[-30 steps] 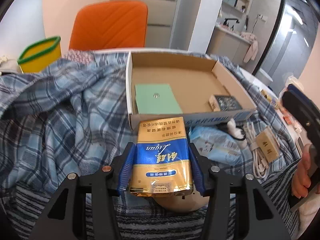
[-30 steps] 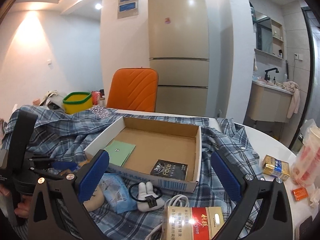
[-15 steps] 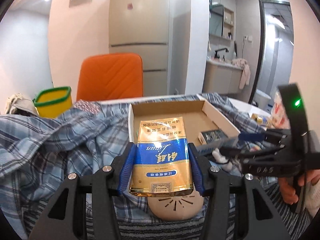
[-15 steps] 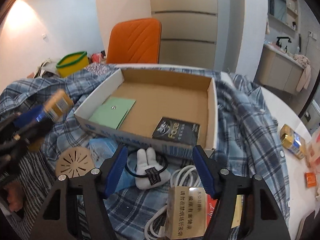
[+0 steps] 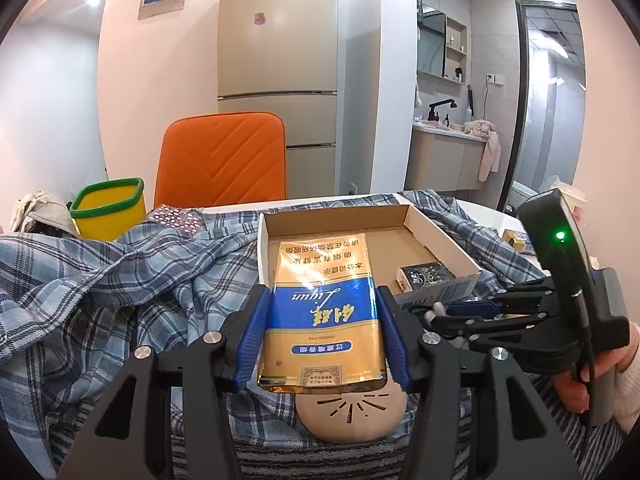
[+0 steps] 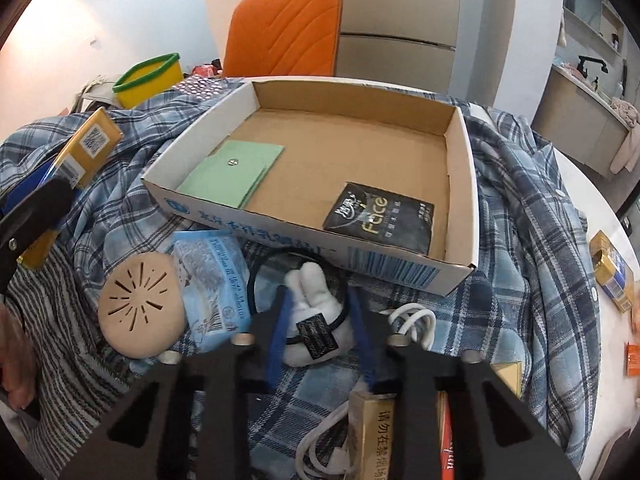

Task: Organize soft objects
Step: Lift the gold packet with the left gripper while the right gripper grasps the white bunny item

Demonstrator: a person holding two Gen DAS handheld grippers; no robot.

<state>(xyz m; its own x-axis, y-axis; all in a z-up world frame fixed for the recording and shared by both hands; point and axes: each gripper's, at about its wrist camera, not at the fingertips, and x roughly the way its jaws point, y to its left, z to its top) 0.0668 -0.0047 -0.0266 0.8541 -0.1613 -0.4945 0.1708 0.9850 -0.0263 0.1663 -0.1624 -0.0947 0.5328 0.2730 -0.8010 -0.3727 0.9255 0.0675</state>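
Note:
My left gripper [image 5: 320, 332] is shut on a gold and blue carton [image 5: 322, 312] and holds it up in front of the open cardboard box [image 5: 460, 254]. In the right wrist view the carton [image 6: 86, 146] hangs at the far left. My right gripper [image 6: 318, 320] has closed around a white plush bunny [image 6: 310, 304] with a black hair tie, lying on the plaid shirt [image 6: 532, 216] just in front of the box [image 6: 466, 184]. The box holds a green pouch [image 6: 232, 172] and a black tissue pack [image 6: 380, 218].
A tan round disc [image 6: 140, 310] and a blue tissue packet [image 6: 212, 280] lie left of the bunny. A white cable [image 6: 414, 320] and another carton [image 6: 380, 436] lie under my right gripper. A yellow tub [image 6: 148, 78] and orange chair [image 6: 284, 30] stand behind.
My right gripper has come down and narrowed from wide open onto the plush bunny. My left gripper has lifted the carton and tilted up toward the room.

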